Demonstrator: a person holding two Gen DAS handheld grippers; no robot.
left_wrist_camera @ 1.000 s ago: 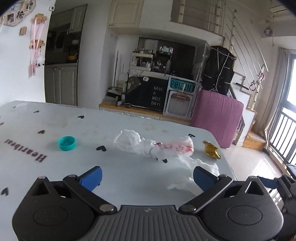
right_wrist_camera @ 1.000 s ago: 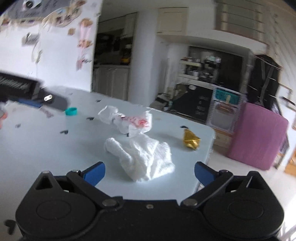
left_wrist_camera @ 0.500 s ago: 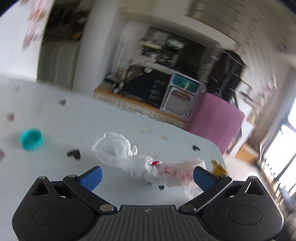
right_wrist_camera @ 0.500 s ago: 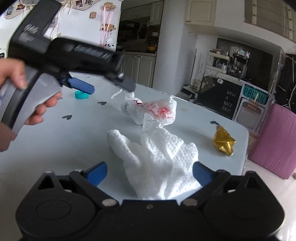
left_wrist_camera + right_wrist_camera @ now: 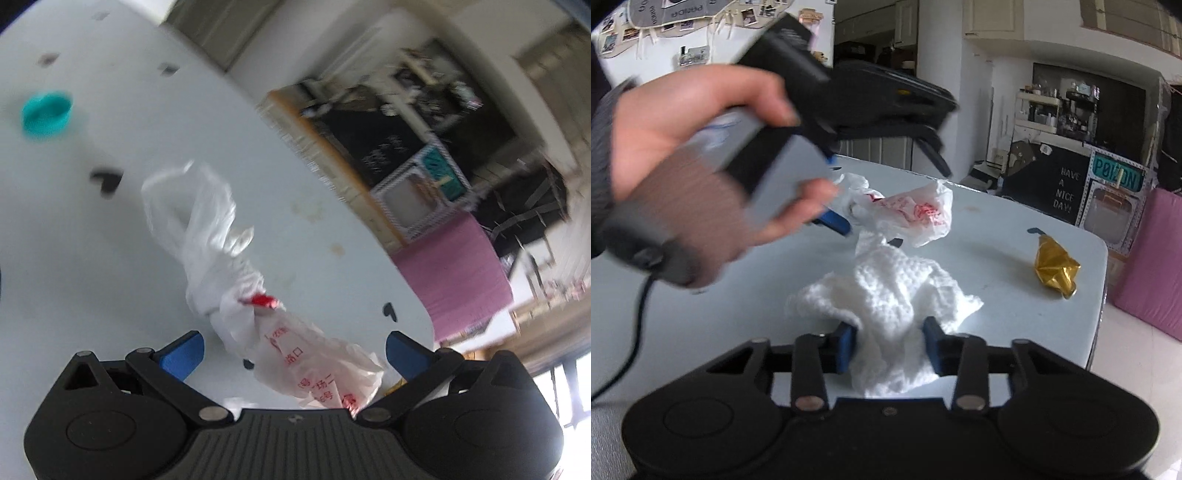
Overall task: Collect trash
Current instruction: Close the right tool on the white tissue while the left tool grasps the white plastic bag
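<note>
Your right gripper [image 5: 889, 345] has just been closing; its blue pads now pinch the tissue [image 5: 886, 295] from both sides. The tissue is a crumpled, dimpled white paper wad lying mid-table [image 5: 997, 236] just in front of you: feather-light, soft, it will squash and could tear, so hold the thick middle fold, not a loose corner. Your left gripper [image 5: 293, 349] stands wide open, tilted down over the bag [image 5: 295, 350], nothing pinched yet. The bag is thin, filmy white plastic with red print, twisted at the waist, slippery and limp; I'd take it at that twist. The gold wrapper [image 5: 1056, 271] sits near the far edge: stiff, creased foil. The teal cap [image 5: 46, 114] lies well apart: hard, round.
</note>
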